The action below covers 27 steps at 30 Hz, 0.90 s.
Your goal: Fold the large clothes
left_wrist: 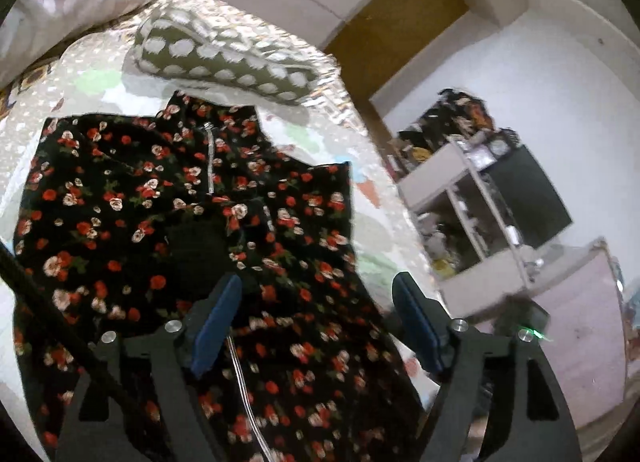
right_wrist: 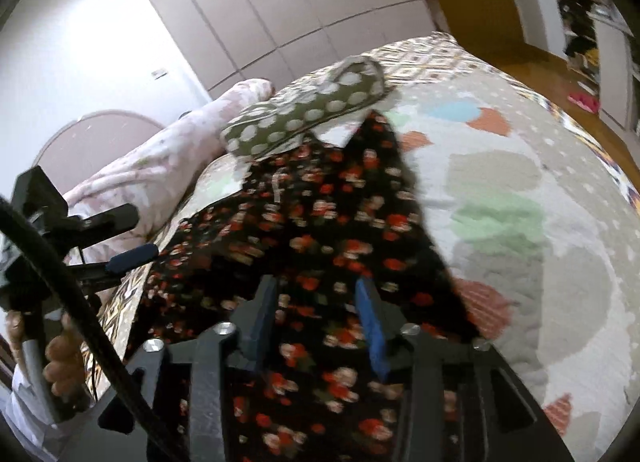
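A large black garment with red and white flowers (left_wrist: 160, 202) lies spread on the bed, its silver zip toward the pillows. It also shows in the right wrist view (right_wrist: 320, 222). My left gripper (left_wrist: 318, 290) is open and empty, hovering over the garment's right edge. My right gripper (right_wrist: 316, 294) is open just above the cloth near its lower part, with the cloth between and under its blue pads (right_wrist: 374, 326); I cannot tell if it touches. The left gripper also shows at the left of the right wrist view (right_wrist: 120, 238).
A green pillow with white dots (left_wrist: 224, 54) lies at the garment's top. A pink quilt (right_wrist: 160, 166) is bundled beside it. The patterned bedspread (right_wrist: 520, 182) extends to the right. A shelf unit (left_wrist: 480, 198) stands beyond the bed.
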### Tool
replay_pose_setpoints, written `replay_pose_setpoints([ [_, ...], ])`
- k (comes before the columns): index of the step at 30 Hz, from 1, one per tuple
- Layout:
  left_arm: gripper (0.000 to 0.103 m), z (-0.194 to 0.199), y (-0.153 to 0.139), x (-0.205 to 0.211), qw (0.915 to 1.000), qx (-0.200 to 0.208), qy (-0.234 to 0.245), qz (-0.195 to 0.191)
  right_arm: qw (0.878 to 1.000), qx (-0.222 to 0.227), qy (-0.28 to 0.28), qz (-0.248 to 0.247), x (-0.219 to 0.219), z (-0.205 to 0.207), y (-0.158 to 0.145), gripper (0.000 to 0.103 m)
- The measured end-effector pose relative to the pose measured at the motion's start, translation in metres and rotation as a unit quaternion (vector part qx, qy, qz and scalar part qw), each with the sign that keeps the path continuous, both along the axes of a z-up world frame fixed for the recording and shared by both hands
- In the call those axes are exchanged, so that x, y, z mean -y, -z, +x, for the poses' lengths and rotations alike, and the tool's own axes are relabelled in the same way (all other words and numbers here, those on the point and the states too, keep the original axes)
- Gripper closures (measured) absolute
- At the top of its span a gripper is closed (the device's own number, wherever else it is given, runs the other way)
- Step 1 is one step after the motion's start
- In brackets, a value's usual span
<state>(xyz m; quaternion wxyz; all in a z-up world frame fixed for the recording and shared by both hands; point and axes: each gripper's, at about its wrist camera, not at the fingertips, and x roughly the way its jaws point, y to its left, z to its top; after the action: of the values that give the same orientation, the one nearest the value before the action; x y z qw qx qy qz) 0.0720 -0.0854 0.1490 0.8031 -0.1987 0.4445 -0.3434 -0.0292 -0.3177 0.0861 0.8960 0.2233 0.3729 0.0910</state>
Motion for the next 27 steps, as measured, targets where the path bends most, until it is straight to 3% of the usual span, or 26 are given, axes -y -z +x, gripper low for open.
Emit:
replay_pose_setpoints([
  [2, 0.023, -0.016, -0.008, -0.014, 0.9995, 0.027, -0.001, 0.016, 1.000, 0.005, -0.008, -0.014, -0.013, 0.004, -0.004, 0.043],
  [4, 0.020, -0.029, -0.011, -0.030, 0.9963, 0.061, -0.023, 0.056, 0.999, 0.006, -0.022, -0.038, -0.028, 0.009, -0.007, 0.043],
  [9, 0.019, -0.046, 0.016, -0.072, 0.9711, 0.111, -0.106, 0.183, 0.990, 0.015, -0.085, -0.114, -0.076, 0.025, -0.009, 0.043],
  [12, 0.019, -0.037, 0.043, -0.087, 0.9540, 0.099, -0.145, 0.243, 0.974, 0.020, -0.136, -0.181, -0.119, 0.040, -0.003, 0.040],
  [17, 0.019, -0.022, 0.064, -0.095, 0.9456, 0.080, -0.170, 0.266, 0.930, 0.011, -0.163, -0.328, -0.179, 0.073, 0.026, 0.042],
  [18, 0.019, -0.020, 0.068, -0.096, 0.9438, 0.077, -0.172, 0.271, 0.926, 0.008, -0.161, -0.341, -0.181, 0.079, 0.030, 0.048],
  [19, 0.019, -0.018, 0.071, -0.093, 0.9424, 0.075, -0.173, 0.276, 0.924, 0.002, -0.158, -0.349, -0.181, 0.086, 0.033, 0.076],
  [20, 0.019, -0.016, 0.073, -0.091, 0.9408, 0.075, -0.172, 0.282, 0.925, -0.007, -0.150, -0.350, -0.177, 0.093, 0.035, 0.088],
  [25, 0.019, -0.018, 0.084, -0.083, 0.9308, 0.083, -0.164, 0.316, 0.966, -0.029, -0.008, -0.258, -0.097, 0.117, 0.027, 0.088],
  [27, 0.019, -0.018, 0.086, -0.082, 0.9315, 0.079, -0.161, 0.316, 0.977, -0.054, 0.052, -0.201, -0.052, 0.120, 0.032, 0.088],
])
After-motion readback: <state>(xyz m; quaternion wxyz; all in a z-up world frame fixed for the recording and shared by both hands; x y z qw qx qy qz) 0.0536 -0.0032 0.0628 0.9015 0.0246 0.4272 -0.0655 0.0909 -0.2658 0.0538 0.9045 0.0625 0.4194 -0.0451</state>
